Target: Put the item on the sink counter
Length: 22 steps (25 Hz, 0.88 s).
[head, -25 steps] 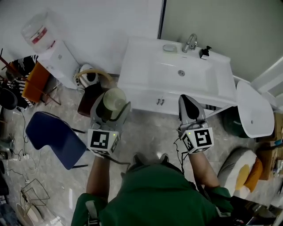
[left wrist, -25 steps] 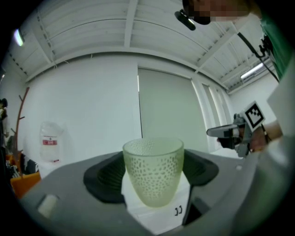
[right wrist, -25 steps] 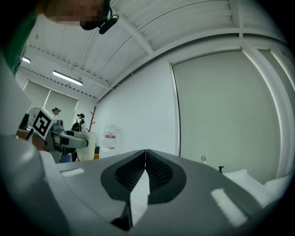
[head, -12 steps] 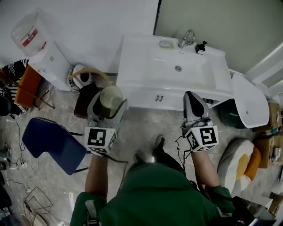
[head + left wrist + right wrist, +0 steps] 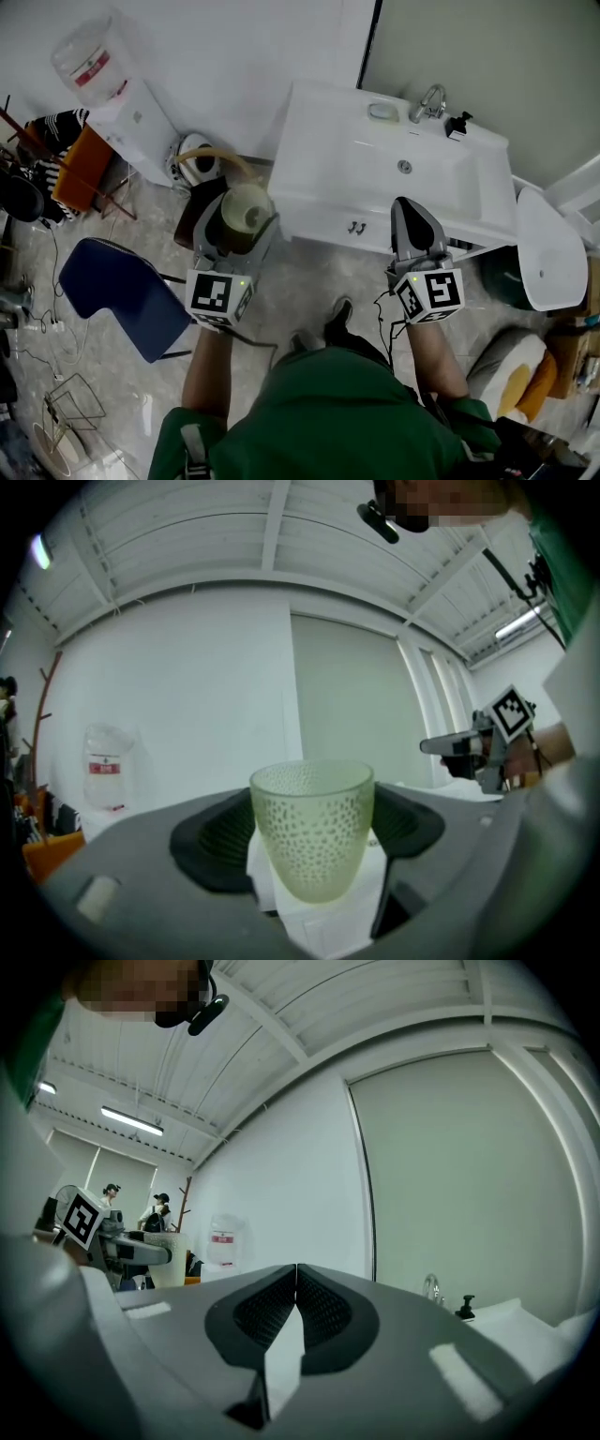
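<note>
My left gripper (image 5: 242,220) is shut on a pale green dimpled cup (image 5: 246,210), held upright in the air over the floor, left of the white sink counter (image 5: 319,178). In the left gripper view the cup (image 5: 312,828) stands between the two dark pads. My right gripper (image 5: 413,225) hangs just in front of the counter's front edge, jaws pressed together with nothing between them (image 5: 295,1283). The basin (image 5: 398,164) with a faucet (image 5: 430,100) lies in the counter's middle.
A soap dish (image 5: 382,112) and a black dispenser (image 5: 458,125) sit at the counter's back. A water dispenser (image 5: 117,98), a blue chair (image 5: 117,295) and a dark stool (image 5: 202,202) stand left. A white oval lid (image 5: 546,248) lies right.
The view has shifted, so the sink counter now sits further right and lower in the frame. Both grippers keep the same pose, the cup still held in the left one.
</note>
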Tool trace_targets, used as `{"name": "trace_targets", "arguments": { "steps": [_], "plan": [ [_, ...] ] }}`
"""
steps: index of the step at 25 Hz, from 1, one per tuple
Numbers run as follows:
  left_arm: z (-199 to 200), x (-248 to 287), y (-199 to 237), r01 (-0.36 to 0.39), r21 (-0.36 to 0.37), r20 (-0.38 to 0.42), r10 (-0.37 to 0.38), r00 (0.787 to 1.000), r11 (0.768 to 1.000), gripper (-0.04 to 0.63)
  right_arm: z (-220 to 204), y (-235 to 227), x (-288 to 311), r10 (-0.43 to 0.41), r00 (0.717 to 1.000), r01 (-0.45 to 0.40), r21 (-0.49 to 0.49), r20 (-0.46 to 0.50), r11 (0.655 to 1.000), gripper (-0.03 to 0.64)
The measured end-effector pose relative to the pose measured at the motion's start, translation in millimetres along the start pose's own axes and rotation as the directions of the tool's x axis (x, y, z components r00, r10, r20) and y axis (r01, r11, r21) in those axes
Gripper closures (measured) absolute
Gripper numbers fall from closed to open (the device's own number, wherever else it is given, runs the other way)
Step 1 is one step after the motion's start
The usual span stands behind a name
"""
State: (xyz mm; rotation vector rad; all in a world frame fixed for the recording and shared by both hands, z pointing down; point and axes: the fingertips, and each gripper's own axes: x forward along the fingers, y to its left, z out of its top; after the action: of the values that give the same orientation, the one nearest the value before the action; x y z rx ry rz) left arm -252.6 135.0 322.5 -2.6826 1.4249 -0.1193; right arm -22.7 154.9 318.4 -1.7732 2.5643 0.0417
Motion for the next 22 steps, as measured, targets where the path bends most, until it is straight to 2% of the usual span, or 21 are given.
{"name": "trace_targets", "arguments": {
  "steps": [10,22],
  "plan": [
    [6.2,82.2,-12.1,-0.065,0.013,-0.031,0.066,0.997,0.998,0.221,-5.3,-80.1,53.9,0.054,0.998,-0.056,0.063,0.02,0.996,0.615],
    [37.0,168.1,-62.0,-0.057,0.098,-0.039,0.061,0.997,0.994,0.221,1.7,-172.5,60.9,0.047,0.997,-0.053,0.088,0.069,0.995,0.615]
  ]
}}
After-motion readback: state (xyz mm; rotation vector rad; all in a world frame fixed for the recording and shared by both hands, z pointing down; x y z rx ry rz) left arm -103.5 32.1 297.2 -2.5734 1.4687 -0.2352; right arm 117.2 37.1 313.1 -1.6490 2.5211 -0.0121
